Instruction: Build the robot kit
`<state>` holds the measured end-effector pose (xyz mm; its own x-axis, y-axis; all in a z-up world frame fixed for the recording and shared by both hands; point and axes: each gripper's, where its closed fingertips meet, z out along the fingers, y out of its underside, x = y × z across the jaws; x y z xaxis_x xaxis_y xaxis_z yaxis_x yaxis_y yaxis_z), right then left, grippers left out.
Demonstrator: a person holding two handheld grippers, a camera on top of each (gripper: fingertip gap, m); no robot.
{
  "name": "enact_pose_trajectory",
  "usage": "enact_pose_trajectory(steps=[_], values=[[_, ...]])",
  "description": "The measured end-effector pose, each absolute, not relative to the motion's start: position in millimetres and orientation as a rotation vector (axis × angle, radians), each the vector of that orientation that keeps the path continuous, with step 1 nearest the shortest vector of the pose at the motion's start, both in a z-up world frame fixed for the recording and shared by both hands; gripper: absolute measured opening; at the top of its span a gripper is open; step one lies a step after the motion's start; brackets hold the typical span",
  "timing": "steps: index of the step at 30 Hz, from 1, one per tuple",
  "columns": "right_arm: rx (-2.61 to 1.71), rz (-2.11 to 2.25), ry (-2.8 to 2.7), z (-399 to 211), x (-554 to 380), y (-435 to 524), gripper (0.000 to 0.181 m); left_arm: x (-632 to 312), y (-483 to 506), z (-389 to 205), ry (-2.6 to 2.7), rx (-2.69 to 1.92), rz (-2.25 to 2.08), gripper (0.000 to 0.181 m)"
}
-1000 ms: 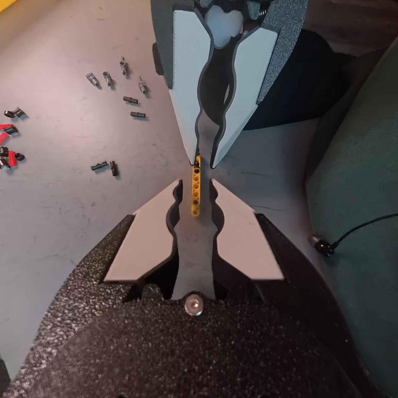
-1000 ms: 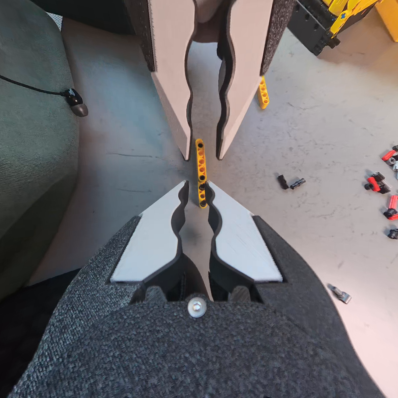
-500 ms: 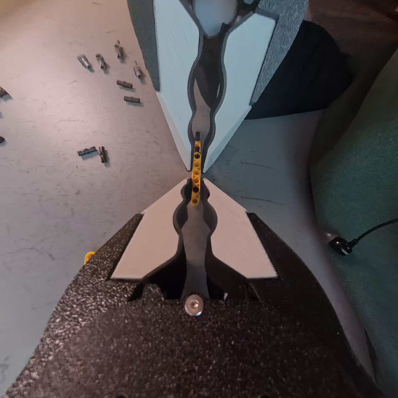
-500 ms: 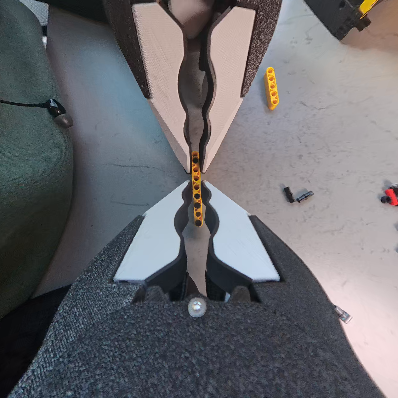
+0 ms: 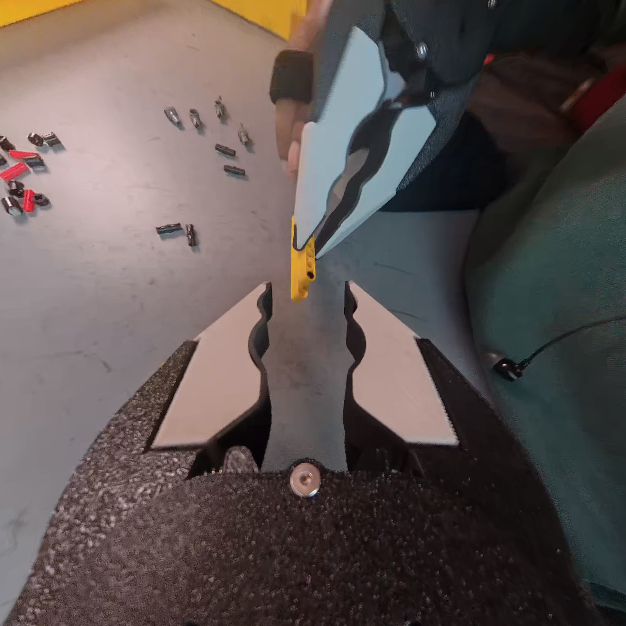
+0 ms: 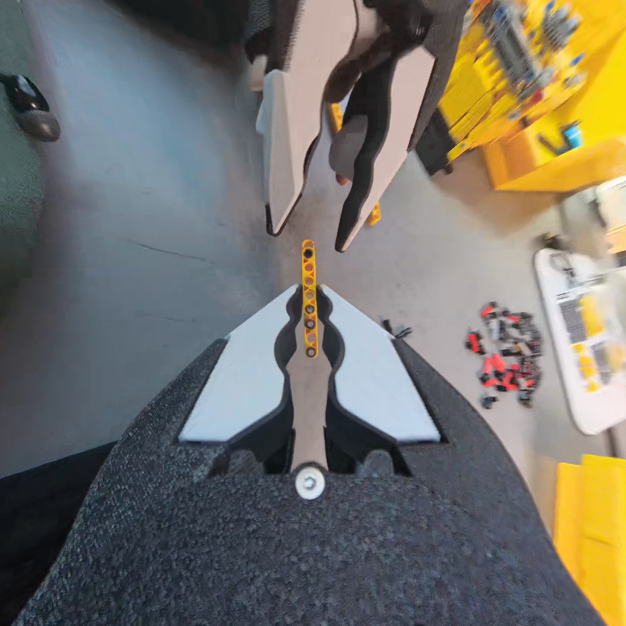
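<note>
A thin yellow beam with a row of holes [image 6: 309,271] is clamped between the fingers of my right gripper [image 6: 309,287], which is shut on its middle. The beam sticks out past the fingertips, above the grey table [image 6: 135,237]. My left gripper [image 5: 308,285] is open and empty. Its jaws stand apart just short of the beam's free end [image 5: 301,274]. In the left wrist view the right gripper [image 5: 306,247] comes down from the upper right, holding the beam. In the right wrist view the open left gripper [image 6: 306,240] faces the beam tip.
Black and grey pins [image 5: 230,169] and red and black pins [image 5: 20,169] lie scattered on the table; a pile of them [image 6: 504,359] lies to the right. A yellow box [image 6: 542,162], a white booklet [image 6: 576,338], a green cushion [image 5: 559,271] and a black cable plug [image 5: 506,369] are nearby. A second yellow beam [image 6: 374,213] lies behind.
Half a second ago both grippers were shut on the beam. The left gripper has opened and let go; the right gripper keeps the beam and the two have drawn apart.
</note>
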<state>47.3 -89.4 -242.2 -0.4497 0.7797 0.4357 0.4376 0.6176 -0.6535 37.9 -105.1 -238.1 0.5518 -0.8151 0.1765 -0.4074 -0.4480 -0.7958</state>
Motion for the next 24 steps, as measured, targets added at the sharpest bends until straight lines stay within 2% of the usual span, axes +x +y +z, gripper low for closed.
enact_pose_trajectory(steps=[5, 8, 10, 12, 14, 16, 19, 21, 24], values=[[-0.491, 0.224, -1.820, -199, 40, -82, 0.007, 37, -97, -206, 0.732, -1.957, -1.014, 0.039], [-0.340, 0.108, -1.735, -187, 36, -86, 0.007, 42, -93, -195, 0.712, -1.896, -1.010, 0.018], [-0.308, 0.102, -1.721, -186, 36, -89, 0.006, 41, -92, -197, 0.766, -1.893, -0.910, 0.016], [-0.381, 0.205, -1.732, -187, 36, -89, 0.008, 38, -91, -197, 0.845, -1.865, -0.741, 0.016], [-0.575, 0.428, -1.770, -183, 38, -87, 0.024, 36, -91, -199, 0.932, -1.824, -0.569, 0.016], [-0.760, 0.619, -1.802, -175, 38, -83, 0.031, 35, -90, -200, 0.998, -1.786, -0.434, 0.016], [-0.875, 0.719, -1.903, -179, 36, -85, 0.035, 39, -91, -198, 1.066, -1.734, -0.331, 0.016], [-0.878, 0.695, -1.980, -188, 34, -88, 0.019, 39, -90, -197, 1.086, -1.717, -0.275, 0.016], [-0.865, 0.700, -2.030, -192, 32, -92, 0.015, 37, -92, -200, 1.108, -1.709, -0.243, 0.016]])
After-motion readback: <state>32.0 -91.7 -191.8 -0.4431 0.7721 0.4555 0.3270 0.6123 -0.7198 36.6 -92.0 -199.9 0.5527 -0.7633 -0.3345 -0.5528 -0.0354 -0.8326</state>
